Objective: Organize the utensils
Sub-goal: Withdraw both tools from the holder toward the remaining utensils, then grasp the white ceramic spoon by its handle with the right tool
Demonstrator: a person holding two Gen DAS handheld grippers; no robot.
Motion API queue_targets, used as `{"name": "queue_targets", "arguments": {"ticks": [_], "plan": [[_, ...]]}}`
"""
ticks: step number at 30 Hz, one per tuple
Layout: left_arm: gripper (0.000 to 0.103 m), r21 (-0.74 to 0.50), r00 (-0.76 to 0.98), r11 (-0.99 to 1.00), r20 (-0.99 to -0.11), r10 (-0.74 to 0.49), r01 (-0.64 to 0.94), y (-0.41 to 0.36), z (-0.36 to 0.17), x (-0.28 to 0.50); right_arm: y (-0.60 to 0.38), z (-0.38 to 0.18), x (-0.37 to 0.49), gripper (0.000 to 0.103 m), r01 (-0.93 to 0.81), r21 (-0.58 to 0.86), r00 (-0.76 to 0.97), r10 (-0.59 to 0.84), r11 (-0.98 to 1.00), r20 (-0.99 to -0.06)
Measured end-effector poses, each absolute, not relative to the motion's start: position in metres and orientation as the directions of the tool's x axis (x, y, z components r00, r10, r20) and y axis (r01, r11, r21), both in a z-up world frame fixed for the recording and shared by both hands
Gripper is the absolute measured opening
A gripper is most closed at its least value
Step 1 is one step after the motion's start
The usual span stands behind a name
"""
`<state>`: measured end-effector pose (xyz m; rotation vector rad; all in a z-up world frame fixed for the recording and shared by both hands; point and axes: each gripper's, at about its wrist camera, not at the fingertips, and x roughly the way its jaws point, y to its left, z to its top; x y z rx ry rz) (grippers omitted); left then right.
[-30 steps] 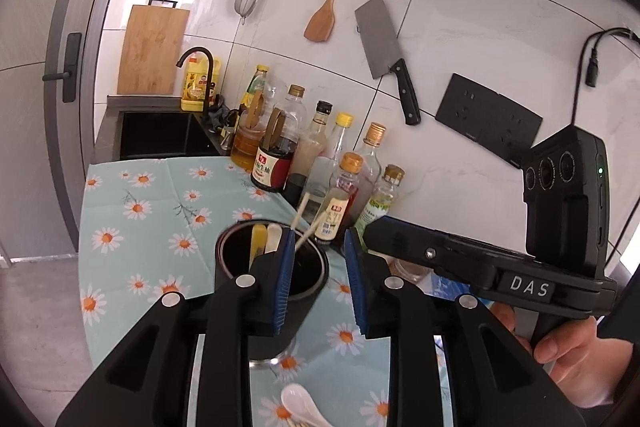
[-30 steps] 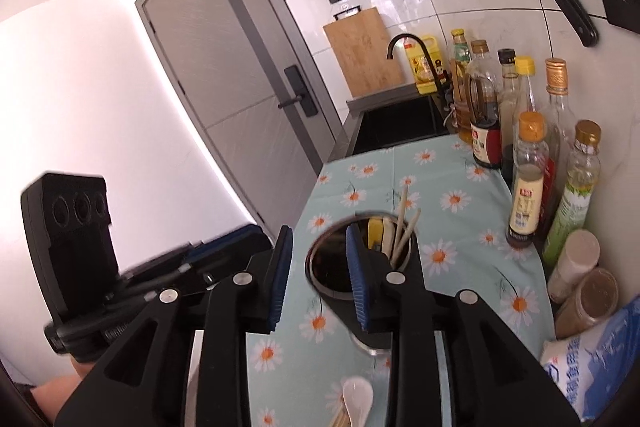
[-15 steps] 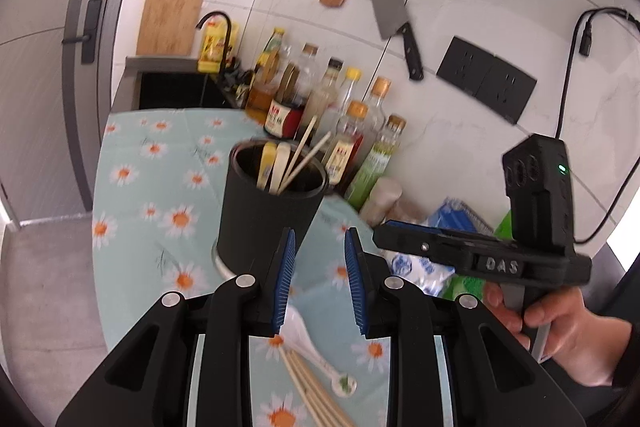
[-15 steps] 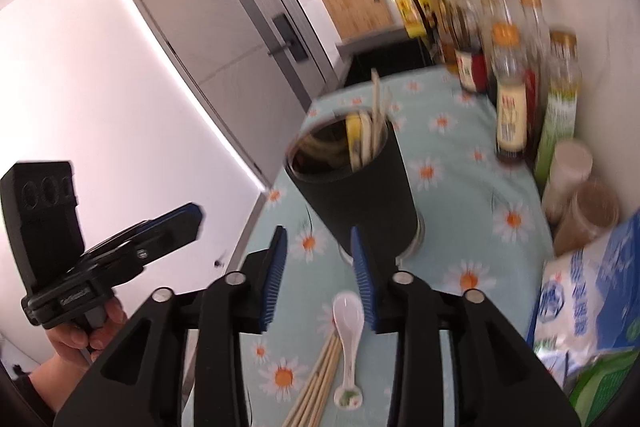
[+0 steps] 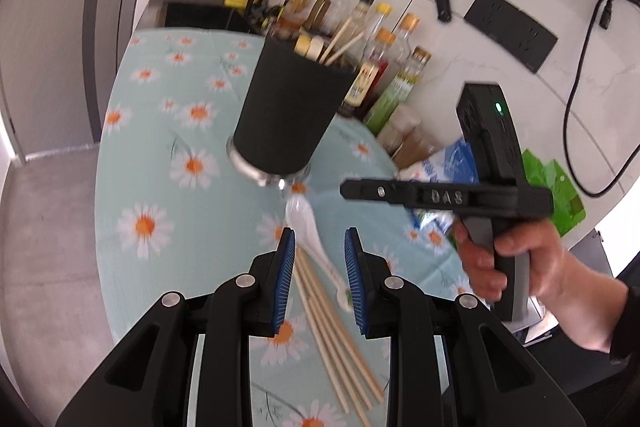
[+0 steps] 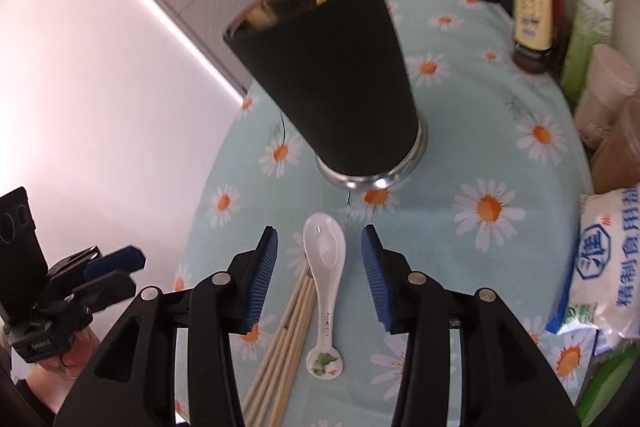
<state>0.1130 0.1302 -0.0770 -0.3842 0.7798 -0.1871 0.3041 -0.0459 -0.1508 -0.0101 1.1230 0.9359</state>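
A black utensil holder (image 5: 288, 107) (image 6: 332, 83) stands on the daisy tablecloth with chopsticks and spoon handles in it. In front of it lie a white ceramic spoon (image 6: 325, 267) (image 5: 312, 231) and several wooden chopsticks (image 6: 280, 339) (image 5: 336, 331), side by side. My right gripper (image 6: 319, 267) is open and empty, its jaws on either side of the spoon just above it. My left gripper (image 5: 319, 275) is open and empty over the spoon handle and the chopsticks. The right gripper also shows in the left wrist view (image 5: 352, 189).
Sauce and oil bottles (image 5: 372, 67) (image 6: 532, 11) line the tiled wall behind the holder. Spice jars (image 6: 608, 95) and a salt bag (image 6: 608, 259) sit at the right. A sink (image 5: 196, 15) lies at the far end. The table edge (image 5: 100, 187) drops off on the left.
Both grippers have come down and back from above the holder to the spoon and chopsticks on the cloth. The right gripper's jaws have opened wider.
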Motion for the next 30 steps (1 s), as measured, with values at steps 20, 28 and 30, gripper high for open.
{"name": "queue_targets", "arguments": {"ticks": [20,28,30], "plan": [[0.024,-0.484,0.589,0.871,-0.728,-0.350,-0.081,0.122,-0.137,0.076,0.002,-0.205,0.318,0.023,-0.720,0.355,-0.051,0.465,0.596,-0.884],[0.024,-0.494,0.586,0.861,-0.735,-0.341,-0.118,0.127,-0.140,0.080,0.002,-0.204,0.315,0.006,-0.724,0.379,-0.077,0.479,0.576,-0.874],[0.024,-0.489,0.581,0.864,-0.740,-0.338,-0.120,0.127,-0.140,0.082,-0.001,-0.203,0.317,0.006,-0.719,0.390,-0.082,0.487,0.575,-0.869]]}}
